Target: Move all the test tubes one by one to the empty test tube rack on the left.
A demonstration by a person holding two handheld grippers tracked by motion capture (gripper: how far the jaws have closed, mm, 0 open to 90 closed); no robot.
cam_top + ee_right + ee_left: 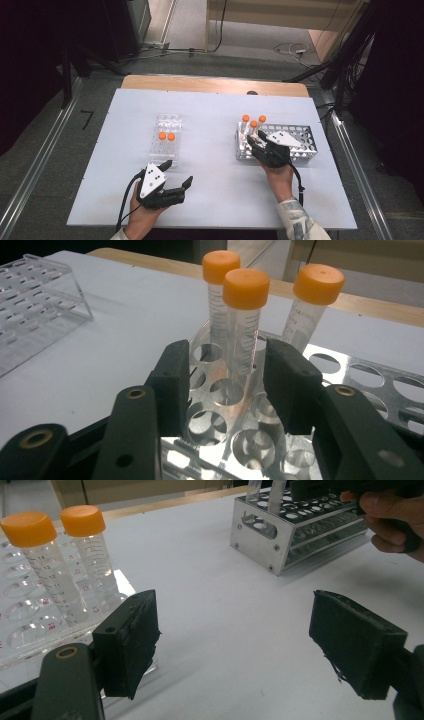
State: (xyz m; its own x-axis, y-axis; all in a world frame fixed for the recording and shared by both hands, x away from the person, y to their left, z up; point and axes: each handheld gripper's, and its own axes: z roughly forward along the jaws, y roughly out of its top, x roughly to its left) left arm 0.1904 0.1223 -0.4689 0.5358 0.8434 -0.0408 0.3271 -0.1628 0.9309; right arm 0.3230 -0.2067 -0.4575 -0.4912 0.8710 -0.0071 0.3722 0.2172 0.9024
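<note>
Metal rack [300, 142] right side: three orange-capped tubes [245, 320] upright in holes at its left end. Clear rack [166, 125] left of centre: two tubes [166, 136]. Right gripper [227, 382] over metal rack, jaws either side of nearest tube, gap visible, not pressing. Left gripper [177, 174] wide, empty, near clear rack's front edge. Bare table [210, 150] between racks.

Your right tongs [227, 390] sit over the metal rack [305, 142], with the nearest tube [244, 325] standing between them and two more tubes just behind. Your left tongs [176, 175] rest on the desk [215, 185], just before the plastic rack [167, 132] holding two tubes.
</note>
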